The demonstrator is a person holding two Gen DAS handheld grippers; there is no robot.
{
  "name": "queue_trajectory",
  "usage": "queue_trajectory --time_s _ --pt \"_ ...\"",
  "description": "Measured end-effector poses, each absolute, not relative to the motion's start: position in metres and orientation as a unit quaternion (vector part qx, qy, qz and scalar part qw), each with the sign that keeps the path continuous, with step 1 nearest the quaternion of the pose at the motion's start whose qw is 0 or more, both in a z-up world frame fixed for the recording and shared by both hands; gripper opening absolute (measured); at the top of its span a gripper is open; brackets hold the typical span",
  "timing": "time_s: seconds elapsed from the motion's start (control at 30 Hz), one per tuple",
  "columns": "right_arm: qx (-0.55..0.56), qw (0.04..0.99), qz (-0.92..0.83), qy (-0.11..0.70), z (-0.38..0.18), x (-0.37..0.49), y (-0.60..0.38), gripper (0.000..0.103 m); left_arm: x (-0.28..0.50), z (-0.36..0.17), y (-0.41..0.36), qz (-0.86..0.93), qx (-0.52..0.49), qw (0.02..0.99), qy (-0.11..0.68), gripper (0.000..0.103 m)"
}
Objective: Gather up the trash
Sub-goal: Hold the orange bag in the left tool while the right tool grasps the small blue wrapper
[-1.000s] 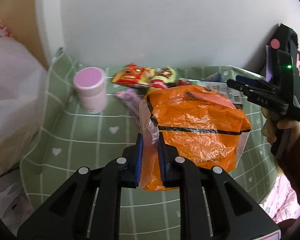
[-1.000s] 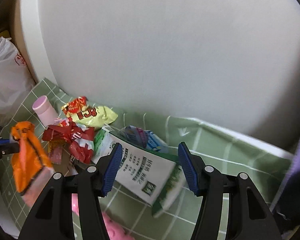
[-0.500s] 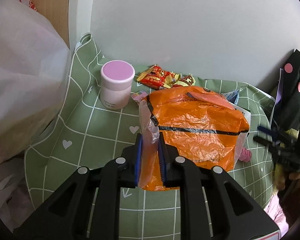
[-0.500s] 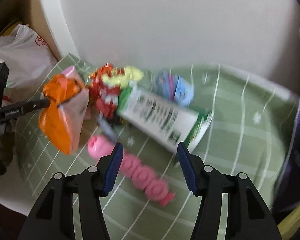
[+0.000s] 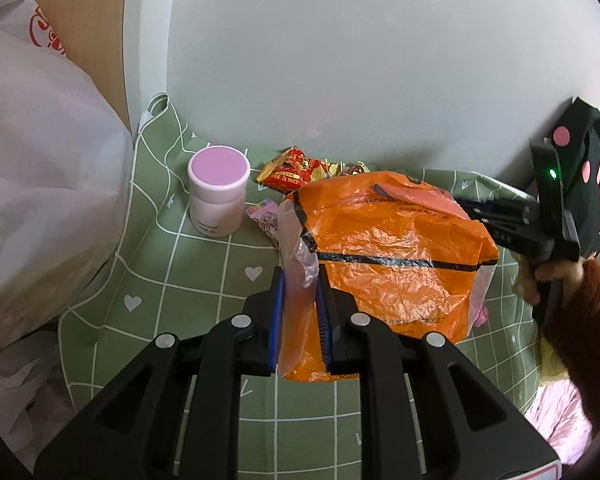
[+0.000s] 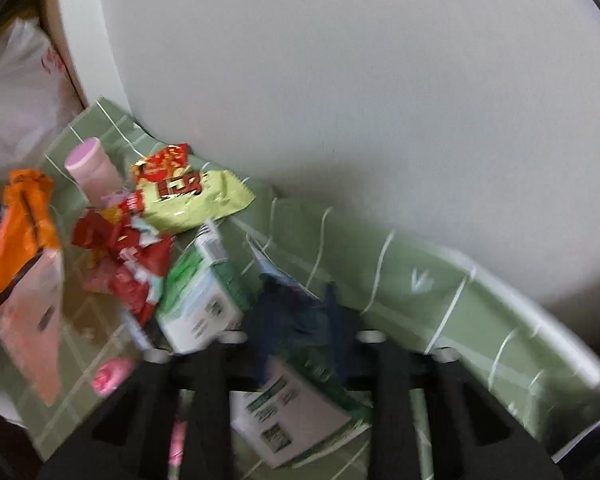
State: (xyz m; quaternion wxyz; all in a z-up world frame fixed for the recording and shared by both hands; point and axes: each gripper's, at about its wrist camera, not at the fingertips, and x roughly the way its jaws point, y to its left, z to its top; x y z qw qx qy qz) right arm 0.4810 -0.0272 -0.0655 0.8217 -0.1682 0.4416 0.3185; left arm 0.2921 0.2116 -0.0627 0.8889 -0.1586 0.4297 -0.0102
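1. In the left wrist view, the left tool (image 5: 300,316) has its blue-padded fingers pinching the edge of a crinkled orange plastic bag with a black stripe (image 5: 388,252); the bag hangs over the table and hides much of what lies behind it.
2. In the right wrist view, which is blurred, the right tool (image 6: 300,332) is closing its jaws. A white and green printed paper carton (image 6: 288,412) sits between and below the fingers, but the blur leaves it unclear whether the pads press on it.
3. Beside that carton a pink lumpy object (image 6: 112,372) lies on the green checked tablecloth (image 6: 400,276); its shape is hard to make out.
4. Further on, crumpled red wrappers (image 6: 128,256) lie heaped left of the carton, and a yellow-green and red snack packet (image 6: 192,192) lies behind them.
5. A pale pink cylindrical jar with a pink lid (image 5: 219,192) stands upright just left of the snack packets.
6. At the right edge of the left view, a hand (image 5: 548,280) in a rust-brown sleeve (image 5: 584,320) grips the right tool's handle.
7. A white plastic bag with red print (image 5: 40,140) is cut off at the left edge.
8. A plain white wall (image 5: 360,60) backs the table.
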Motion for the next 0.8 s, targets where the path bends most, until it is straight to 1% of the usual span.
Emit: queue_trajectory --time_s 0.07,0.17,0.23,0.33,0.47,0.5,0.57,0.6,0.7,0.8 --pt "-0.144 0.832 0.31 0.437 -0.06 0.469 -0.039 0.004 0.294 -0.061 0.212 -0.013 -0.163 0.889 0.428 0.014" --pt "-0.089 0.852 0.298 0.422 -0.041 0.452 -0.06 0.002 0.299 -0.055 0.209 -0.021 -0.169 0.891 0.42 0.014" --pt "-0.061 0.868 0.281 0.404 -0.023 0.437 -0.078 0.002 0.303 -0.046 0.203 -0.03 -0.166 0.896 0.41 0.014" --pt "-0.061 0.881 0.262 0.388 -0.003 0.419 -0.088 0.002 0.31 -0.03 0.195 -0.037 -0.152 0.906 0.393 0.014" --pt "-0.057 0.886 0.265 0.377 0.002 0.408 -0.094 0.004 0.311 -0.018 0.193 -0.039 -0.139 0.912 0.385 0.014" --pt "-0.063 0.886 0.264 0.377 0.0 0.409 -0.092 0.006 0.31 -0.019 0.193 -0.036 -0.139 0.911 0.387 0.014" --pt "-0.07 0.877 0.273 0.389 -0.01 0.414 -0.083 0.022 0.311 -0.024 0.196 -0.03 -0.142 0.907 0.396 0.014" --pt "-0.069 0.872 0.279 0.395 -0.015 0.416 -0.08 0.036 0.31 -0.028 0.197 -0.027 -0.145 0.904 0.402 0.014" --pt "-0.078 0.861 0.293 0.408 -0.031 0.426 -0.062 0.037 0.304 -0.035 0.2 -0.019 -0.146 0.9 0.411 0.014" --pt "-0.092 0.863 0.297 0.399 -0.04 0.434 -0.048 0.037 0.302 -0.042 0.205 -0.011 -0.152 0.893 0.424 0.014"
